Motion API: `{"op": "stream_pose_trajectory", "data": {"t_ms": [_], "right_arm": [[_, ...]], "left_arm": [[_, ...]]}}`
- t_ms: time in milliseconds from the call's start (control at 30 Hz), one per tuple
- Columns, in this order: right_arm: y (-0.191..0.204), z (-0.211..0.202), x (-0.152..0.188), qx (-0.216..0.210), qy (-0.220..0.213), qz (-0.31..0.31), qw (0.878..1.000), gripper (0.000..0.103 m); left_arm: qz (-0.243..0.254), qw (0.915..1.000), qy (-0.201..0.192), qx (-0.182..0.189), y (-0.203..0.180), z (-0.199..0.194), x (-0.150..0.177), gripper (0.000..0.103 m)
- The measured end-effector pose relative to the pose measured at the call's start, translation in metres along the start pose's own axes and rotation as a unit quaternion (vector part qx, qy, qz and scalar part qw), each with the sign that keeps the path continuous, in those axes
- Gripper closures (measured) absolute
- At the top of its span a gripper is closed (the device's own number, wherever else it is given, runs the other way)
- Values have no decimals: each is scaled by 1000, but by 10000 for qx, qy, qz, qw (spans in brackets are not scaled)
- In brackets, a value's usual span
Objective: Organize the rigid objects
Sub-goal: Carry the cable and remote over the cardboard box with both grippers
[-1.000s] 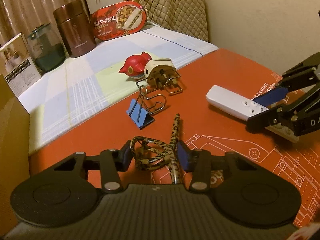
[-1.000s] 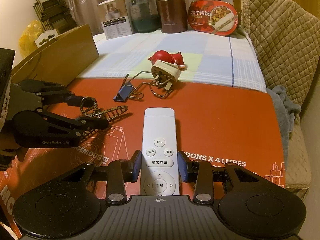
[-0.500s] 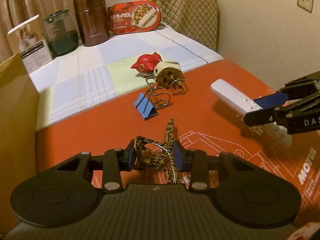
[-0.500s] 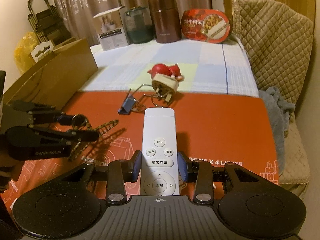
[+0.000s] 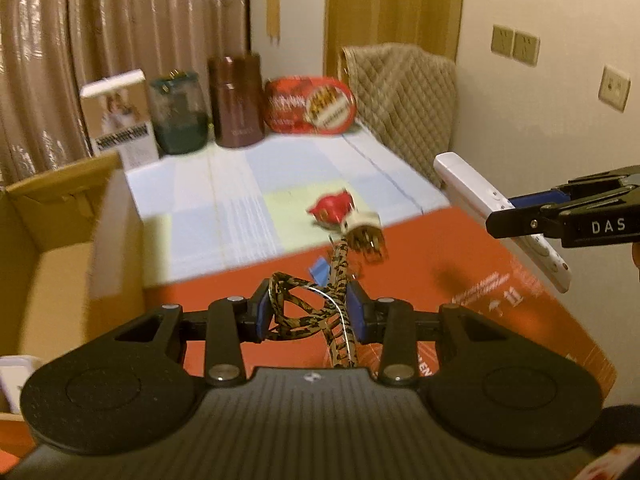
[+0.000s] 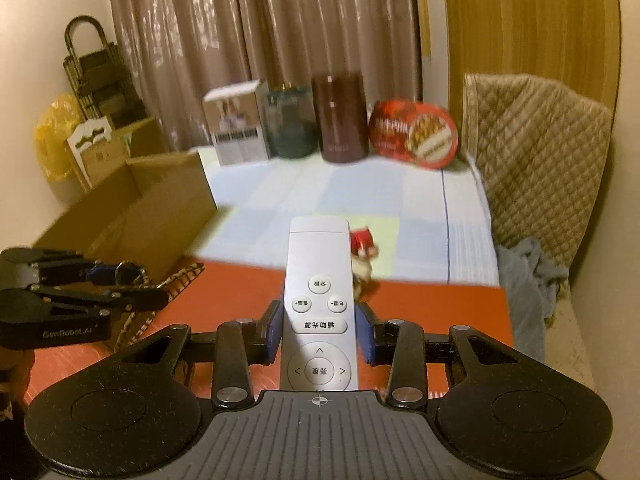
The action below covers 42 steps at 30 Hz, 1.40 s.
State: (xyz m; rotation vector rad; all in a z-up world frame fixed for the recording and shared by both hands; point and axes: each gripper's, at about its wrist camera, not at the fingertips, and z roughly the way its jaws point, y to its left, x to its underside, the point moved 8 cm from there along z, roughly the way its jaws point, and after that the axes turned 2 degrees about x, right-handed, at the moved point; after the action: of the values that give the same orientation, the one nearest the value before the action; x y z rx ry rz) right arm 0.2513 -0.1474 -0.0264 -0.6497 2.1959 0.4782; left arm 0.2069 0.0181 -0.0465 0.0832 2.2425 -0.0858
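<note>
My left gripper [image 5: 308, 312] is shut on a leopard-print lanyard [image 5: 316, 308] and holds it in the air above the red mat [image 5: 460, 280]. My right gripper [image 6: 319, 330] is shut on a white remote control [image 6: 320, 300], also lifted; it shows at the right of the left wrist view [image 5: 472, 192]. The left gripper with the lanyard shows at the left of the right wrist view [image 6: 120, 292]. A red toy [image 5: 332, 208], a white plug [image 5: 362, 230] and a blue binder clip [image 5: 320, 270] lie on the table ahead. An open cardboard box [image 5: 60, 240] stands at the left.
At the table's far end stand a white carton [image 5: 120, 120], a dark glass jar [image 5: 178, 114], a brown canister [image 5: 236, 102] and a red food tray [image 5: 310, 106]. A quilted chair [image 6: 536, 152] stands at the right, beside the wall.
Both grippers have risen off the mat with their objects. The lanyard and remote now hang in the air, and both views look higher over the table and into the box.
</note>
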Motion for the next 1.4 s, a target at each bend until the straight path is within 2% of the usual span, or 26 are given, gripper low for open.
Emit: {"op": "stream_pose_trajectory", "data": {"t_ms": [300,533,733,1000,1233,1400], "right_arm": [[59,-24,-44,-234,-198,113,9995,68],[124,-14,-48,-662,-109,-8,9977,68],[178,4,-51,-991,16,-157,9950,68],[233,41,-54,-1087,217,-336,9933,68],[273,76,-61,-1138,327,-412,9921,68],[286,102,-61,-1126,474,-335,9919,68]], "left_arm": [[-213,9990,-319,-208,38,-63,-21,70],[-400,9970,-381,-546,85,-100,-17,70],[-578,9939,-346,-873,141,-126,-8,70],[-824,9886,-230,-1236,210,-138,4,70],[-1042,9863,-88,-1275,254,-128,18,70],[-1087,9857,39,-1288,268,-115,29,70]]}}
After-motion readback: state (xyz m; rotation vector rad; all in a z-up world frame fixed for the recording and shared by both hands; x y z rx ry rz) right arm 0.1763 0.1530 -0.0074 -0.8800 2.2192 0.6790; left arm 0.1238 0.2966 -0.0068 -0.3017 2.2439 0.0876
